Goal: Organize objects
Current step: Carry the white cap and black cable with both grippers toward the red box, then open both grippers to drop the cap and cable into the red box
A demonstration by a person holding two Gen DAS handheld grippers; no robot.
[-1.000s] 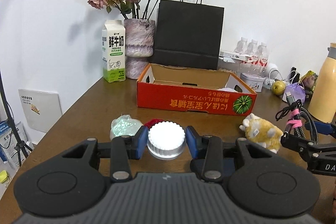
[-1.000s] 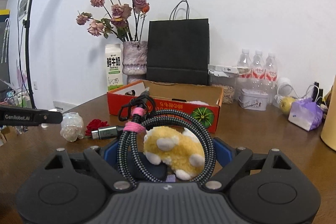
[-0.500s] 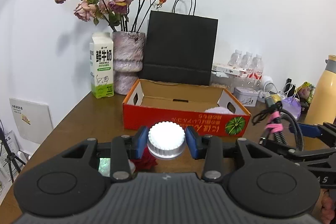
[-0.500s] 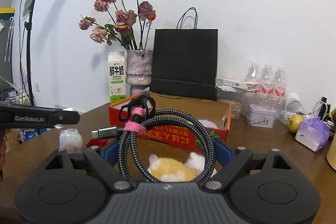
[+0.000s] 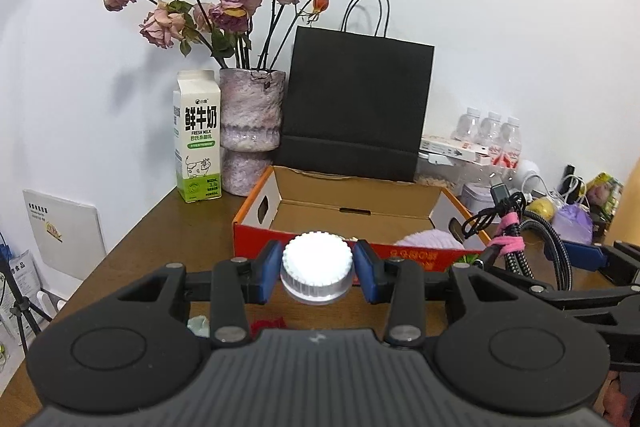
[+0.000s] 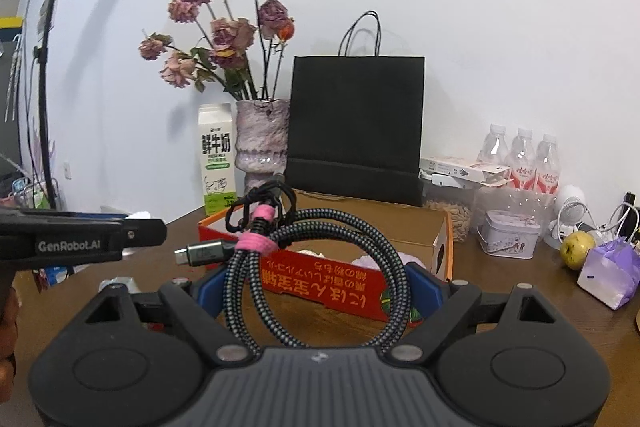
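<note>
My left gripper (image 5: 318, 273) is shut on a white ribbed-cap jar (image 5: 317, 267), held above the table just before the red cardboard box (image 5: 256, 231). My right gripper (image 6: 316, 287) is shut on a coiled braided cable with a pink tie (image 6: 308, 267), held above the table in front of the same box (image 6: 320, 287). The cable also shows at the right of the left wrist view (image 5: 516, 251). A lilac soft item (image 5: 424, 239) lies inside the box. A red flower piece (image 5: 268, 323) and a pale crumpled item (image 5: 198, 323) lie on the table below the left gripper.
Behind the box stand a milk carton (image 5: 198, 137), a vase of dried roses (image 5: 252, 131) and a black paper bag (image 5: 356, 111). Water bottles (image 6: 520, 163), a tin (image 6: 508, 233), an apple (image 6: 576, 250) and a purple pack (image 6: 608, 273) sit at the right.
Both grippers have risen and moved forward toward the box, each keeping its load. The yellow plush toy has dropped out of both views.
</note>
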